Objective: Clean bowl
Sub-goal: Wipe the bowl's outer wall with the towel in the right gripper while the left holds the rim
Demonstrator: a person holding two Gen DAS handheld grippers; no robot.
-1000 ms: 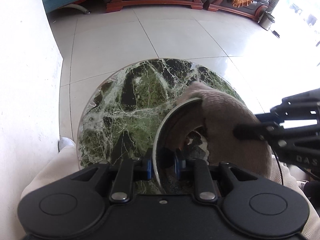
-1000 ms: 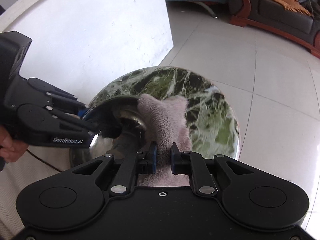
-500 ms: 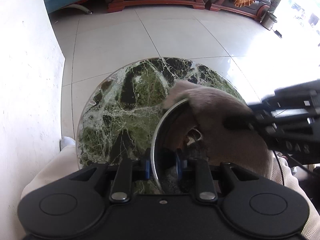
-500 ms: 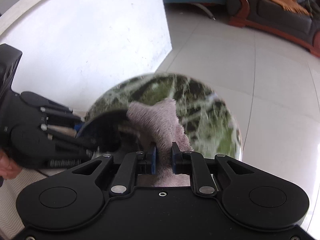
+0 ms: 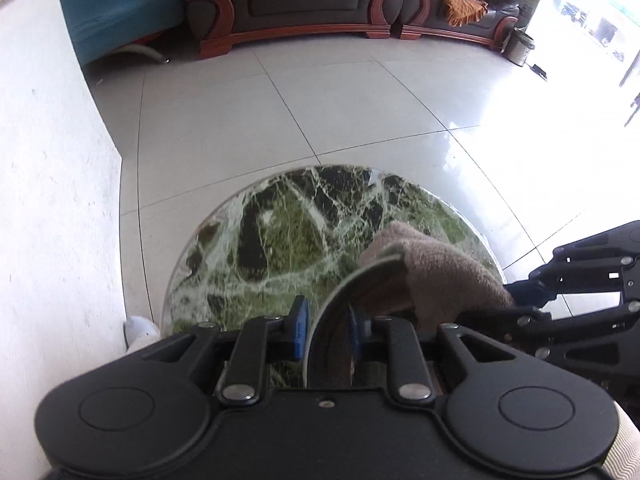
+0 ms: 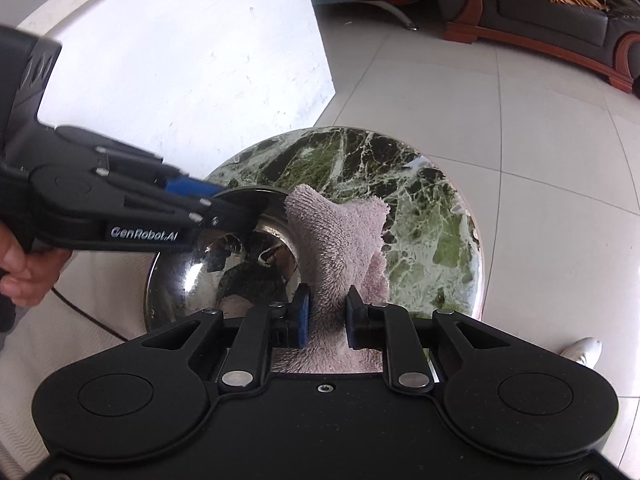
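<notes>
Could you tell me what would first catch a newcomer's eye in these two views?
The shiny steel bowl, tilted on its side over the round green marble table, stands out first. The left hand-held gripper clamps its rim, while the right hand-held gripper pinches a pink towel draped over the bowl's edge. Behind, a dark sofa lines the tiled floor.
</notes>
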